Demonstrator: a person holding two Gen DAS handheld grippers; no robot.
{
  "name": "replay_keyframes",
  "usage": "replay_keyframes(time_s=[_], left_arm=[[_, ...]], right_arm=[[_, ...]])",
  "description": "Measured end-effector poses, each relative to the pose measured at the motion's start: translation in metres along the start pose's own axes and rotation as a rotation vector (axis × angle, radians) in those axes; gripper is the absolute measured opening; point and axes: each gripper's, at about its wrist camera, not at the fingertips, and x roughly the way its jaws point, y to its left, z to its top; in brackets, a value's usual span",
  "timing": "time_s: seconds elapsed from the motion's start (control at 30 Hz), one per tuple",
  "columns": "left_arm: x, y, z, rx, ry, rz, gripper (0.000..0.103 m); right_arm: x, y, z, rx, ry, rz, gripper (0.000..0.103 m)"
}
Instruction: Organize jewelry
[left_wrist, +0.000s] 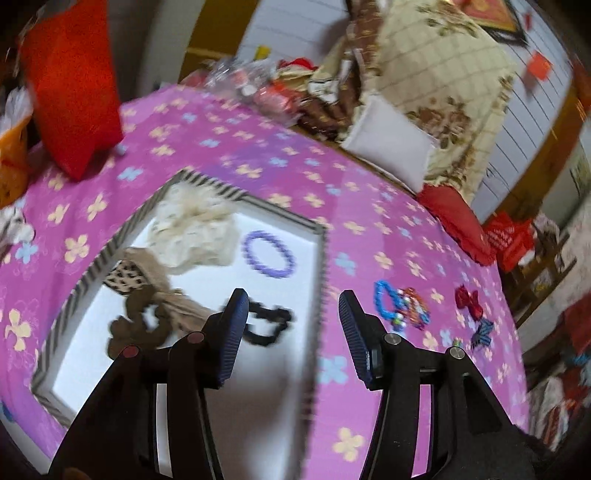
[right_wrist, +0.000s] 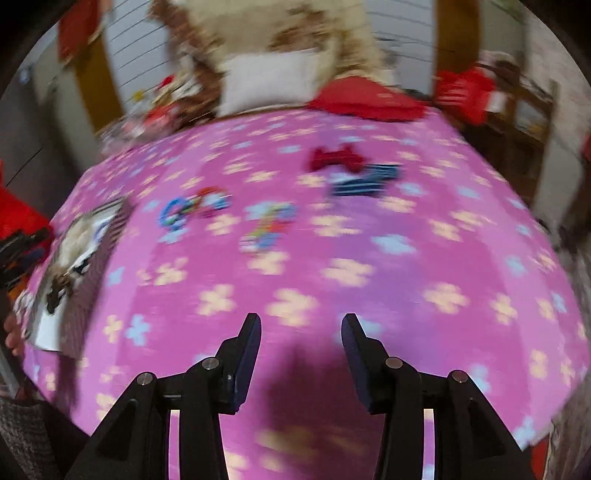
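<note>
A striped-rim tray (left_wrist: 317, 258) lies on the pink flowered bedspread (left_wrist: 295, 166). In the tray: one purple bead bracelet (left_wrist: 269, 254), one black bracelet (left_wrist: 269, 325), one cream scrunchie (left_wrist: 192, 232) and one brown scrunchie (left_wrist: 136, 328). Just beside the tray on the bedspread lie one blue bracelet (left_wrist: 386, 301), a multicoloured one (left_wrist: 415, 308), one red bow (left_wrist: 467, 301) and one navy bow (left_wrist: 482, 332). The left gripper (left_wrist: 291, 325) and right gripper (right_wrist: 301, 350) both have jaws parted, nothing between them.

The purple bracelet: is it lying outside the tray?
No, the purple bracelet lies inside the tray, on its white floor.
</note>
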Motion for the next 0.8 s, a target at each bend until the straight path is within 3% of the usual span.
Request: replay_keyframes(time_s=[0.13, 0.27, 0.43, 0.6, 0.8], left_arm=[[-0.016, -0.05, -0.019, 0.094, -0.011, -0.031, 0.051], [-0.031, -0.089, -0.041, 0.21, -0.021, 0.004, 0.051], [-0.043, -0.119, -0.052, 0.264, -0.017, 0.007, 0.052], [-0.048, -0.139, -0.062, 0.291, -0.035, 0.017, 0.059], [-0.028, -0.163, -0.079, 0.337, 0.025, 0.021, 0.059]], right_arm=[[-0.015, -0.043, -0.01, 0.05, -0.041, -0.043, 0.043], [-0.021, -0.066, -0.019, 0.078, -0.077, -0.029, 0.043], [-0.014, -0.081, -0.029, 0.106, -0.09, 0.001, 0.044], [-0.002, -0.09, -0.039, 0.107, -0.082, 0.011, 0.044], [0.007, -0.106, -0.046, 0.141, -0.077, 0.013, 0.044]])
